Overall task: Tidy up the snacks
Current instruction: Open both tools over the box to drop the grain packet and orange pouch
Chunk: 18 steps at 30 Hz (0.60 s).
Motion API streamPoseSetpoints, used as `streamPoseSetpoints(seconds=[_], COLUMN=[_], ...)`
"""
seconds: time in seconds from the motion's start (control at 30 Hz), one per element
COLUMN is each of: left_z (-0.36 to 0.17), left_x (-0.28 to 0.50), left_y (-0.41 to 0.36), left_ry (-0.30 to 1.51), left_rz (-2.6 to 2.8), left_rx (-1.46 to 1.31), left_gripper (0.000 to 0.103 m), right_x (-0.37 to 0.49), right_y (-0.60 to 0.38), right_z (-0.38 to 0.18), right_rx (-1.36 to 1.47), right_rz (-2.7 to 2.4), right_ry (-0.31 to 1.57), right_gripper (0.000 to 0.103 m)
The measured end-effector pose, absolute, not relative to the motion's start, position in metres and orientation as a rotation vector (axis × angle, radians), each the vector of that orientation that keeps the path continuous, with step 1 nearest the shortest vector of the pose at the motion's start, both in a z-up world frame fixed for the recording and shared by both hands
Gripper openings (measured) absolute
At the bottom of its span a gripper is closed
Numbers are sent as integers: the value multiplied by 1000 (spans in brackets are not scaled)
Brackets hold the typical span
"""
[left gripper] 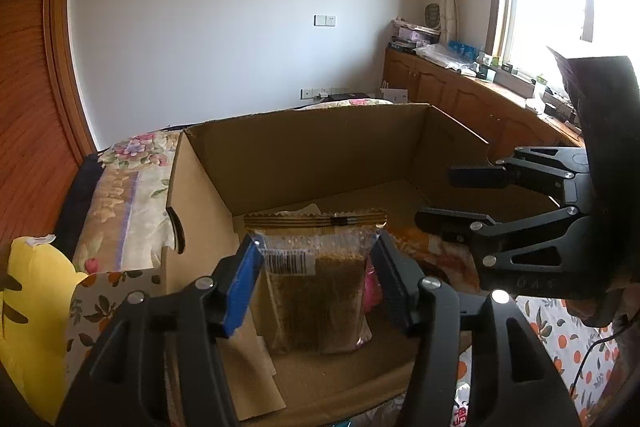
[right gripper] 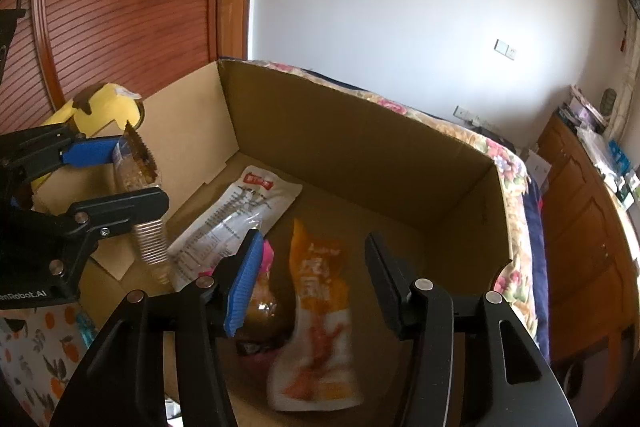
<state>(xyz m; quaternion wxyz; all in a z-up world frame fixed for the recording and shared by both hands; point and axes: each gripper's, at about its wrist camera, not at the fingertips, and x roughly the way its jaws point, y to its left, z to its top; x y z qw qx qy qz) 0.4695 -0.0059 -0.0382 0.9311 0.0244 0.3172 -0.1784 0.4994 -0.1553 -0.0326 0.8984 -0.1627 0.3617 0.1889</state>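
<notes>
An open cardboard box point(right gripper: 360, 147) is set on a bed with floral bedding point(left gripper: 132, 187). An orange snack packet point(right gripper: 316, 311) and a white packet point(right gripper: 240, 215) lie on the box floor. A clear granola packet point(left gripper: 316, 287) stands between the parted left claw point(left gripper: 316, 279), whether gripped cannot be told. The right claw point(right gripper: 316, 283) is held half open and empty above the orange packet.
</notes>
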Motion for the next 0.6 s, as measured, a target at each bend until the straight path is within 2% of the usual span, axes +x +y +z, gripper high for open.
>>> streamPoseSetpoints(seconds=[0.2, 0.6], left_z=[-34, -15], left_x=[467, 437], left_y=[-4, -5], left_ry=[625, 601], left_rz=[-374, -368], left_rx=[47, 55], left_gripper=[70, 71], right_x=[489, 440], right_y=[-157, -169], right_z=[-29, 9], right_rx=[-313, -312], right_rz=[397, 387], right_ry=[732, 677], right_gripper=[54, 54])
